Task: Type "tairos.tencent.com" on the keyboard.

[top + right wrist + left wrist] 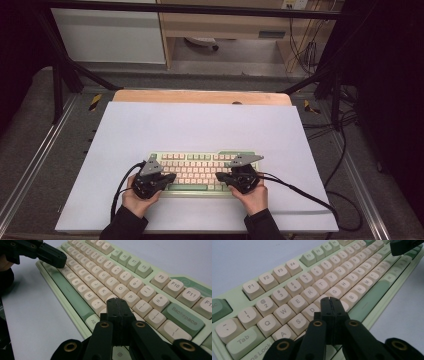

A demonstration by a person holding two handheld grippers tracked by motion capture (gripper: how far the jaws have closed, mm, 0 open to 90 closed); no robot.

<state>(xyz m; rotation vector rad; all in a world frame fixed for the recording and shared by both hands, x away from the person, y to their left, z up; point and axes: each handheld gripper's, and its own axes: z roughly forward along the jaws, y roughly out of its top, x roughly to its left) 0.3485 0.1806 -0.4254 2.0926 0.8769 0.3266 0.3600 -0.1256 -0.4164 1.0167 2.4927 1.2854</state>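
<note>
High view: nearest me, my two forearms in dark sleeves come in from the bottom edge, each hand on a black two-jaw gripper. Left gripper [167,178] sits over the left end of the pale green mechanical keyboard with cream keycaps [202,166], right gripper [220,176] over its right end. The keyboard lies at the near middle of the flat white table sheet [200,125], long side facing me.

Left gripper view: jaws pressed together, nothing between them, tip [330,300] just above the home row around D and F, near the long green space bar [368,300]. I can't tell if it touches a key. Other gripper shows at the top right corner.

Right gripper view: jaws also together and empty, tip [116,300] over the keys just below P, close to the green Backspace key [183,318].

Progress, my read: both tips are parked like typing fingers, closed for poking. No key looks pressed down. I'd call this the start, all key presses still to do.
</note>
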